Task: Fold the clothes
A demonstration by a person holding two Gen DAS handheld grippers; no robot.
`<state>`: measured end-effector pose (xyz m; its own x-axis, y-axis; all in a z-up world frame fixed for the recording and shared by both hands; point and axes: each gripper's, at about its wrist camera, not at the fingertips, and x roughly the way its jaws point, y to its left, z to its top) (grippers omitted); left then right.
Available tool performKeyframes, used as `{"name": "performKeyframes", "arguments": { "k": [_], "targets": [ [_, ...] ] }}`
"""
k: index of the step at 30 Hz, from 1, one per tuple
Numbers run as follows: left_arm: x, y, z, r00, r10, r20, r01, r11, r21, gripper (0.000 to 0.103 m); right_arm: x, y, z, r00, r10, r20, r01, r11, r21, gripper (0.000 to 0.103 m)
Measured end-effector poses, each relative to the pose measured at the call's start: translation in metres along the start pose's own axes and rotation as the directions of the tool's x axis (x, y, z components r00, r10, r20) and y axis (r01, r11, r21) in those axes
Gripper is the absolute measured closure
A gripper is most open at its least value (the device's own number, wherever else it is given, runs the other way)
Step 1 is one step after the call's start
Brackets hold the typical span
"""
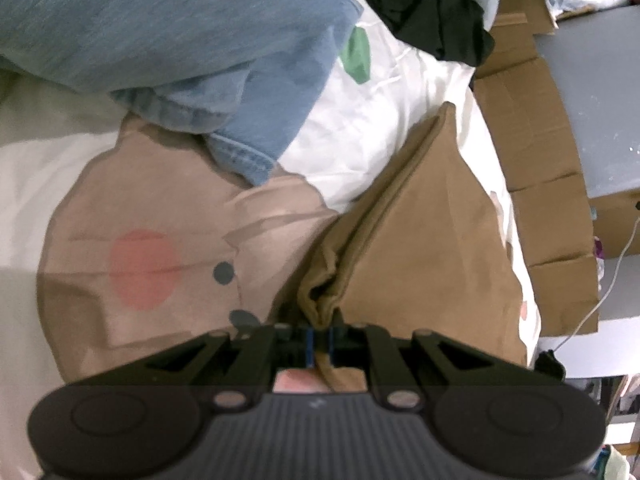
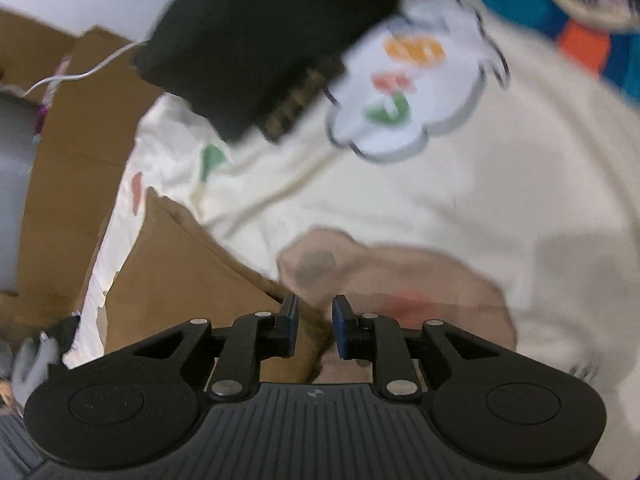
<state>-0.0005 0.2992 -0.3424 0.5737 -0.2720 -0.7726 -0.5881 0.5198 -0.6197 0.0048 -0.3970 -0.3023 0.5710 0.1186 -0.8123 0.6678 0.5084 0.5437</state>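
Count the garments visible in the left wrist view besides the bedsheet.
3, possibly more hidden: the brown garment pinched in the left gripper, blue jeans at upper left, and a black garment at the top.

A tan garment lies folded on the white printed sheet, one bunched edge raised. Blue jeans are heaped beyond it

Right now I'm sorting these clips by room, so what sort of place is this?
Probably a bedroom at home: clothes lie on a printed white bedsheet, among them a brown garment and blue jeans. Flattened cardboard boxes beside it suggest a lived-in, cluttered room.
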Motion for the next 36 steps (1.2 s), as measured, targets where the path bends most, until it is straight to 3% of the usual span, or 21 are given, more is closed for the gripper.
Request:
{"name": "performKeyframes", "arguments": {
  "k": [4, 11, 17, 24, 31, 36],
  "targets": [
    [0.002, 0.003, -0.001, 1.000, -0.015, 0.003, 0.015, 1.000, -0.022, 0.095, 0.003, 0.035, -0.005, 0.998, 0.052, -0.029, -0.054, 0.993, -0.103, 0.084],
    [-0.003, -0.002, -0.003, 0.999, -0.037, 0.015, 0.038, 0.999, -0.013, 0.095, 0.057, 0.105, -0.045, 0.976, 0.070, -0.208, -0.132, 0.944, -0.302, 0.093],
    [-0.012, -0.009, 0.001, 0.996, -0.083, 0.019, 0.083, 0.997, -0.002, 0.095, 0.102, 0.152, -0.101, 0.923, 0.042, -0.383, -0.224, 0.868, -0.443, 0.094],
    [-0.024, -0.020, 0.004, 0.986, -0.165, 0.019, 0.165, 0.986, 0.001, 0.096, 0.118, 0.181, -0.162, 0.864, -0.009, -0.503, -0.292, 0.805, -0.516, 0.094],
    [-0.028, -0.031, 0.005, 0.983, -0.184, 0.017, 0.184, 0.983, 0.010, 0.096, 0.110, 0.182, -0.204, 0.838, -0.103, -0.536, -0.294, 0.742, -0.602, 0.091],
    [-0.028, -0.036, 0.005, 0.982, -0.187, 0.014, 0.186, 0.982, 0.023, 0.096, 0.102, 0.179, -0.210, 0.843, -0.141, -0.519, -0.272, 0.721, -0.638, 0.098]
  ]
}}
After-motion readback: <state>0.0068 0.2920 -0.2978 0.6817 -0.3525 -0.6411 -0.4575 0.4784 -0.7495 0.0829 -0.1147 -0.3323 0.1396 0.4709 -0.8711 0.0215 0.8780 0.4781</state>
